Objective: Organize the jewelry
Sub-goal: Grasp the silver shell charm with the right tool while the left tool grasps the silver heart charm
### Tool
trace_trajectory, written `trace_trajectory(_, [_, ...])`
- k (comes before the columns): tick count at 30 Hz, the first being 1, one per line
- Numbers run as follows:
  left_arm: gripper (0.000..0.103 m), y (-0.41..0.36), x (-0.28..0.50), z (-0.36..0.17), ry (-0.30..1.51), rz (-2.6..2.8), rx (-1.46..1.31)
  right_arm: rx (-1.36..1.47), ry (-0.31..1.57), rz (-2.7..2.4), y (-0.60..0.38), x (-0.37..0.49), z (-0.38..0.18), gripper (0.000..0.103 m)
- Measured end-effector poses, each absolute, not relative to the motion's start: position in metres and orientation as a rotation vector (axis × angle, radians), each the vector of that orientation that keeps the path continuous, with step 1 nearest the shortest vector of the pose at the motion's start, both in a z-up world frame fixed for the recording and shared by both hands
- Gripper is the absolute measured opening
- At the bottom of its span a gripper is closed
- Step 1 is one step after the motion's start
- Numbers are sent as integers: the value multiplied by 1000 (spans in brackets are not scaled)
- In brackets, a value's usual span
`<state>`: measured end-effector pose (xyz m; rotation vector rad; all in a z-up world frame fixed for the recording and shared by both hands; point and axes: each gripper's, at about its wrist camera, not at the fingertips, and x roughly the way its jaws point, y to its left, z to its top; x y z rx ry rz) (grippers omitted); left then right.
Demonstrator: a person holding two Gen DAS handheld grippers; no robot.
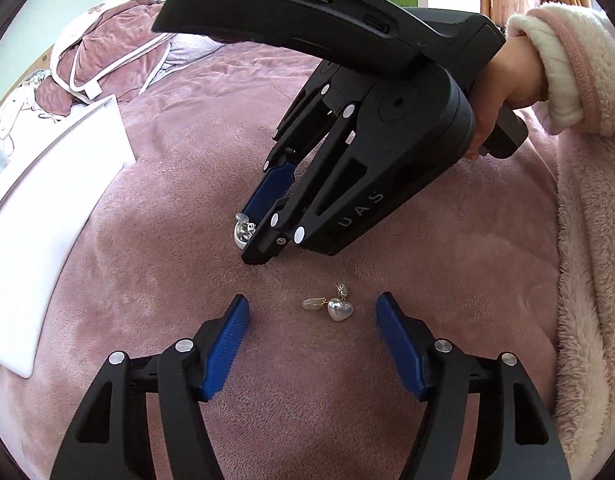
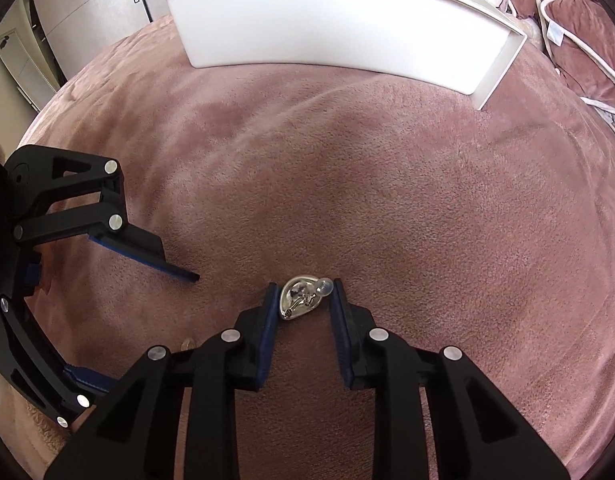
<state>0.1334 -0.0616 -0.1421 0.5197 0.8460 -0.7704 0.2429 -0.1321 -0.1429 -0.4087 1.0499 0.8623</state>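
Closing in on two pieces at once, the person has a claw at each earring on the pink plush bedspread (image 2: 347, 168). The right claw (image 2: 303, 300) points steeply down with its blue pads either side of the shiny silver teardrop earring with a clear rubber back (image 2: 301, 298); the pads look to be touching or all but touching it, and whether they truly press it cannot be told. The left claw (image 1: 313, 312) stands open, its blue fingers (image 1: 227, 344) well apart around the pearly heart-shaped drop earring with a small crystal charm (image 1: 335, 306), which lies loose on the bedspread between them, touching neither.

The step in hand is the pick-up, before anything goes to the white open-topped organiser box (image 2: 339, 28) that sits further up the bed, well apart from both earrings.

Next, the right claw probably needs a firm, gentle squeeze and a straight lift; the earring is small, smooth and rounded, so it may squirt sideways or sink into the pile. The left claw should lower a little and close squarely on the heart, not its thin hook.
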Motion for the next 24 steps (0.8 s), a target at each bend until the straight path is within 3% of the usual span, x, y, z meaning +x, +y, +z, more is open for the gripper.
trace_trajectory(8, [54,-69,138,-150,848,-738,517,-392,1057,856,-133,245,-145,25])
trace_trajectory(11, [42,-66,140,-149,853,-732,503,-376,1059,849,-135,245,-145,24])
trace_trajectory(13, [28,-62,144,-149,862,-718,480,-362,1061,844,-137,246,-145,24])
trace_trajectory(24, [28,-54,152,-147,884,-717,443,-339,1057,833,-141,244,-143,21])
